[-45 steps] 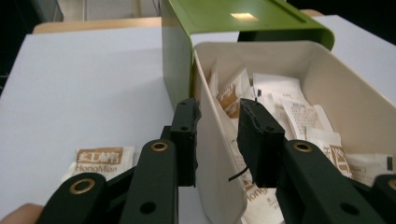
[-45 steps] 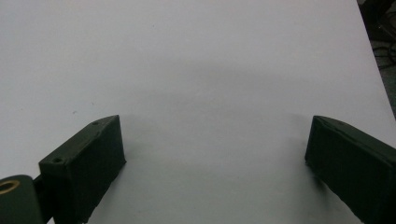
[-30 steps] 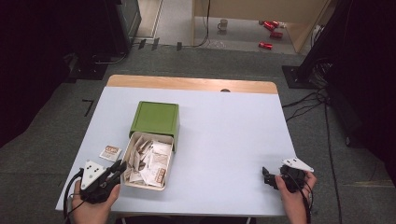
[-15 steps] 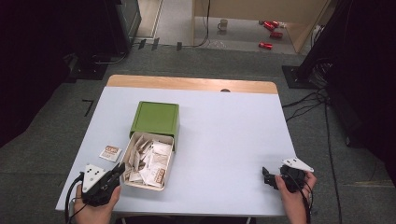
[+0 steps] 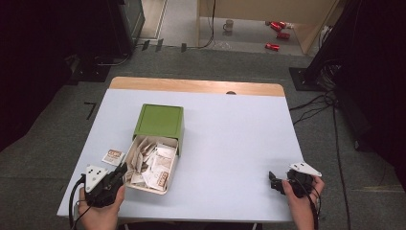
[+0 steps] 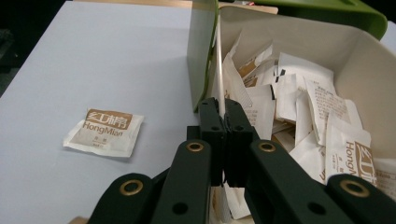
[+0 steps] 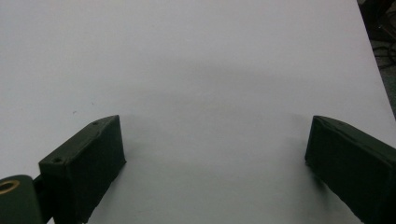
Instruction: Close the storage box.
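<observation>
The left hand-held gripper is near the front left corner of the table, and its tips are at the front left corner of the box. In the left gripper view its jaws are pressed together, and a thin white edge of a sachet stands between the tips. It seems clamped there, right at the box's near wall.

The box is cream inside and full of white and brown sachets, which lie in disorder. Its green lid stands on the far side of the box, toward the back edge of the table.

One single sachet lies flat on the table, just beside the left wall of the box and near the left edge. In the left gripper view it shows the brown print "HongMian".

The right hand-held gripper is near the front right corner of the table, well apart from the box. In the right gripper view its jaws stand wide apart over the bare table, with nothing between them.
</observation>
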### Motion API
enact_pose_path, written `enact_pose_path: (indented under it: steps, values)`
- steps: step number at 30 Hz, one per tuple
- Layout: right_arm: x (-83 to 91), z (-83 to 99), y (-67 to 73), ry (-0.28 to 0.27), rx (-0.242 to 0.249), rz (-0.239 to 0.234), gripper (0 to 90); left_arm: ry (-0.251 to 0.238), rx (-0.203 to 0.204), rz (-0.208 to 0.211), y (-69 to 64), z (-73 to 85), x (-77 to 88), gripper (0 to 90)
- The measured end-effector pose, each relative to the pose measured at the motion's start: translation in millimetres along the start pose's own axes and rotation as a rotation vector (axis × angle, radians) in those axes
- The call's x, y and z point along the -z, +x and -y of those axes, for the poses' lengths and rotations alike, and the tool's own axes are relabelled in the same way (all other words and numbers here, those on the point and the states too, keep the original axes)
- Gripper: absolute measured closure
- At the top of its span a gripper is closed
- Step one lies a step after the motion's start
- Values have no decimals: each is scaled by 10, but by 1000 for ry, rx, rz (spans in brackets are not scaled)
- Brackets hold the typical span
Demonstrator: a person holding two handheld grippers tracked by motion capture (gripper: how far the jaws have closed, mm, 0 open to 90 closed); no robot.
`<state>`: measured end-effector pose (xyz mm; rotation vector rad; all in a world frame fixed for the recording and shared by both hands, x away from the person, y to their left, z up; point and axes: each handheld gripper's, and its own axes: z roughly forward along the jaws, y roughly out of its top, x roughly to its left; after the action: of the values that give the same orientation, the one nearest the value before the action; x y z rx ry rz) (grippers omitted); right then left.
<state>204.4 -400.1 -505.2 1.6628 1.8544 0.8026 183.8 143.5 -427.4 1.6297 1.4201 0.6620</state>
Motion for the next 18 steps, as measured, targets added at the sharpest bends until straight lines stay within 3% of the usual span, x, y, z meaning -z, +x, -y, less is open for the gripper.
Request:
enact_pose_path:
  steps: [11, 18]
  values:
    - [0, 0, -1, 0, 0, 0, 41, -55, 40, -16, -65, -56, -52, 898]
    - [-1, -1, -1, 1, 0, 0, 41, -99, 90, -20, -120, -52, -46, 895]
